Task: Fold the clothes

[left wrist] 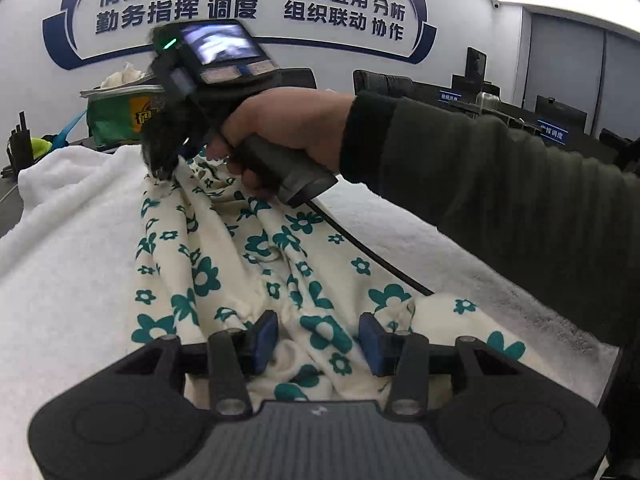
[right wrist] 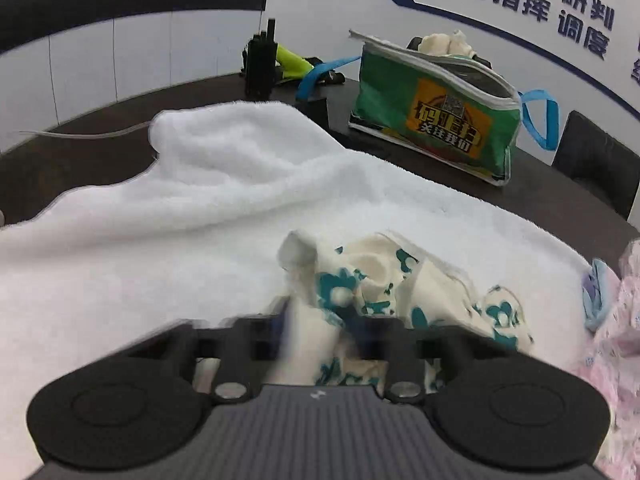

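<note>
two grippers work one cream garment with teal flowers (left wrist: 256, 264), which lies bunched on a white towel (left wrist: 72, 248) over the dark desk (right wrist: 100, 136). the left gripper (left wrist: 318, 338) stands partly open, blue pads either side of a fold without pressing it. the right gripper (right wrist: 316, 332), blurred in its own view, is clamped on the garment's far edge. a green bag (right wrist: 432, 120) sits on the desk beyond.

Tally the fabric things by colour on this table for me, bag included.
White: 1, the towel.
Cream with teal flowers: 1, the floral garment.
Pink print: 1, the pink cloth.
Green: 1, the zip bag.
Total: 4.
</note>
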